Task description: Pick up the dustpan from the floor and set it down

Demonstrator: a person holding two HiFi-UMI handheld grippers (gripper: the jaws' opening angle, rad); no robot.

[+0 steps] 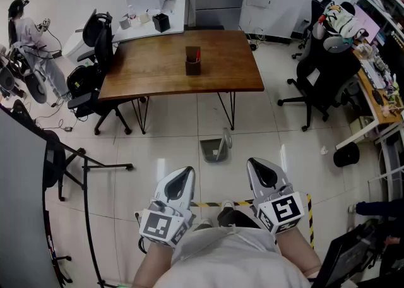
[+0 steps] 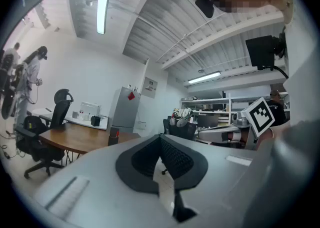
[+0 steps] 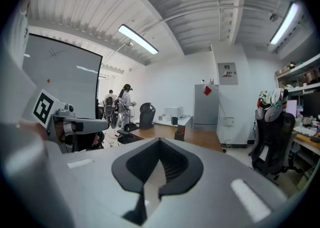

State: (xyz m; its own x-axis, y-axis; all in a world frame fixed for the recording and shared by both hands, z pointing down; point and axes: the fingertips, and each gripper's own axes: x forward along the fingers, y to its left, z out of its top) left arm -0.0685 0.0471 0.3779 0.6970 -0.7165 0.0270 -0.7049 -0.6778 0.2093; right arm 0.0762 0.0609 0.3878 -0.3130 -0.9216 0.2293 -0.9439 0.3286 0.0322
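A grey dustpan [image 1: 215, 149] sits on the tiled floor in front of the wooden table, its handle [image 1: 226, 136] standing up at its right side. In the head view my left gripper [image 1: 187, 170] and right gripper [image 1: 255, 162] are held side by side, short of the dustpan and apart from it. The left gripper's [image 2: 161, 138] jaws meet at the tips with nothing between them. The right gripper's [image 3: 160, 141] jaws are also shut and empty. Neither gripper view shows the dustpan.
The wooden table [image 1: 151, 72] carries a brown holder [image 1: 193, 60]. Black office chairs stand at its left [image 1: 95, 84] and right [image 1: 319, 78]. A black stand's legs [image 1: 95, 167] spread over the floor on the left. Yellow-black tape [image 1: 309, 211] marks the floor near my right.
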